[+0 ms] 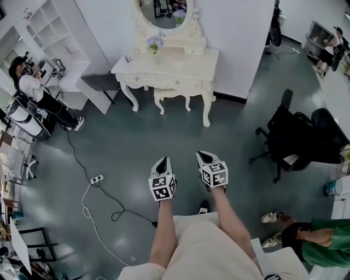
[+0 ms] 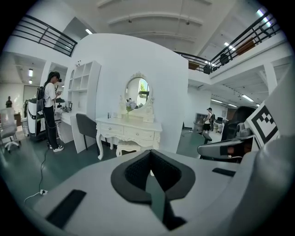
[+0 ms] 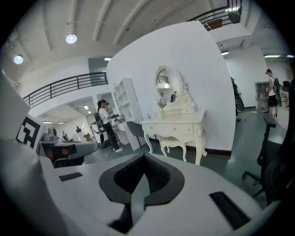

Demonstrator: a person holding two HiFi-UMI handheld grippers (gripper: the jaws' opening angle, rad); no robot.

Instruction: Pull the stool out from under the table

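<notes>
Left claw (image 1: pixel 162 160), right claw (image 1: pixel 204 155), closed, pointing forward

You hold both grippers low in front of you, above the grey-green floor (image 1: pixel 136 142), well apart from the white dressing table (image 1: pixel 180 68). Your left gripper (image 1: pixel 162 161) and your right gripper (image 1: pixel 204 156) are side by side. Each has its jaws closed together with nothing between them, and both point toward the table. The stool (image 1: pixel 171 94) stands under the table, between its legs. A small bunch of flowers (image 1: pixel 156 41) stands near the back edge of the tabletop, just left of the oval mirror (image 1: pixel 164 11). A black office chair (image 1: pixel 292 136) is on the floor at your right. A power strip (image 1: pixel 97 179) with its cable lies on the floor at your left.
</notes>
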